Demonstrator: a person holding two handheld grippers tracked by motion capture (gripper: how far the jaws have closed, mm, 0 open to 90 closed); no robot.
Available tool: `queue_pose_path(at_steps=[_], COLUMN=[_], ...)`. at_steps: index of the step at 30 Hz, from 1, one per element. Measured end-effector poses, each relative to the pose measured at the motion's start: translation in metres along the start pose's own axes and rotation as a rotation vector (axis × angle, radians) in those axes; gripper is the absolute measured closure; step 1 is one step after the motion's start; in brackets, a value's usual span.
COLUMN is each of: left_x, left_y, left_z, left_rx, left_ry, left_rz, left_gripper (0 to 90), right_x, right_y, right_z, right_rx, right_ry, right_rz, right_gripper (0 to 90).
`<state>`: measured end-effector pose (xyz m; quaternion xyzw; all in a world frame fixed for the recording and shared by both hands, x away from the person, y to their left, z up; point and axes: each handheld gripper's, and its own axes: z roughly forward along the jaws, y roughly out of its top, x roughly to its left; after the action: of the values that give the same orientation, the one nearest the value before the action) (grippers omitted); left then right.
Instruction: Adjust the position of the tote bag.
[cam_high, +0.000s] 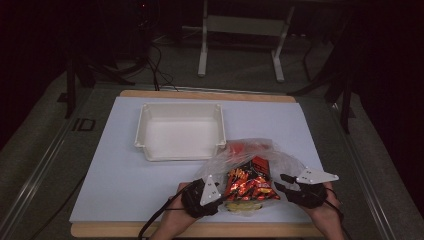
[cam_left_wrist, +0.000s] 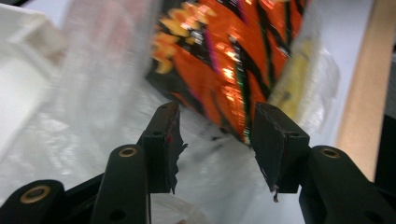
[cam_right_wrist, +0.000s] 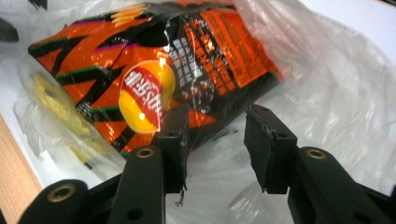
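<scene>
On the desk (cam_high: 125, 165), the landmark is the orange snack bag (cam_high: 248, 184), lying inside a clear plastic bag (cam_high: 270, 157) near the front edge. A white tray (cam_high: 180, 131) stands empty behind and to the left of the snack bag.

Just left of the snack bag is the left gripper (cam_high: 212, 192). In its own view its fingers (cam_left_wrist: 161, 140) are spread apart with only loose plastic film between them, gripping nothing. A yellowish item (cam_left_wrist: 294, 79) lies under the snack bag, toward the desk's wooden edge.

Just right of the snack bag, the right gripper (cam_high: 285, 182) is likewise released: its fingers (cam_right_wrist: 268, 140) stand apart, with the snack bag's corner and film just ahead of them.

The likely trouble is the film. If either pair of fingers closes now, it may pinch only plastic, so a pull would drag the whole bundle, which lies close enough to the front edge to slide off. Squeezing the puffed snack bag hard could also crush what is inside.
</scene>
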<state>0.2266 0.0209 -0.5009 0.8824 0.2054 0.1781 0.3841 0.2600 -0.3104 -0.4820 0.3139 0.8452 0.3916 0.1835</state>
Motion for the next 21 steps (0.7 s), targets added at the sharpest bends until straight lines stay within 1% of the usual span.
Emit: queue_pose_path(at_steps=[2, 4, 6, 9, 11, 13, 15, 18, 21], left_x=[-0.004, -0.006, -0.006, -0.006, -0.006, -0.005, -0.004, -0.002, 0.001], left_y=[0.0, 0.001, 0.002, 0.004, 0.005, 0.006, 0.007, 0.01, 0.012], left_z=[0.006, 0.011, 0.015, 0.018, 0.019, 0.017, 0.016, 0.012, 0.009], left_rx=[0.026, 0.036, 0.047, 0.063, 0.066, 0.058, 0.053, 0.044, 0.022], left_ry=[-0.001, -0.011, -0.01, -0.019, -0.015, -0.022, -0.023, -0.028, -0.036], left_rz=[0.021, 0.021, 0.022, 0.028, 0.033, 0.022, 0.015, 0.013, -0.005], left_gripper=[52.4, 53.8, 56.3, 64.4, 70.3, 76.3, 80.5, 83.5, 85.3], right_x=[0.001, 0.0, 0.0, -0.002, -0.003, -0.004, -0.005, -0.005, -0.005], right_y=[-0.003, -0.004, -0.005, -0.006, -0.006, -0.007, -0.009, -0.01, -0.011], right_z=[0.0, 0.001, 0.0, -0.001, -0.001, -0.001, -0.001, 0.001, 0.003], right_rx=[-0.002, -0.002, -0.001, -0.007, -0.008, -0.008, -0.004, 0.004, 0.008], right_ry=[0.005, 0.008, 0.01, 0.009, 0.008, 0.008, 0.007, 0.009, 0.011], right_rz=[0.009, 0.014, 0.017, 0.02, 0.025, 0.028, 0.03, 0.031, 0.03], right_gripper=[60.3, 60.2, 60.0, 59.9, 59.9, 59.9, 60.0, 60.1, 60.1])
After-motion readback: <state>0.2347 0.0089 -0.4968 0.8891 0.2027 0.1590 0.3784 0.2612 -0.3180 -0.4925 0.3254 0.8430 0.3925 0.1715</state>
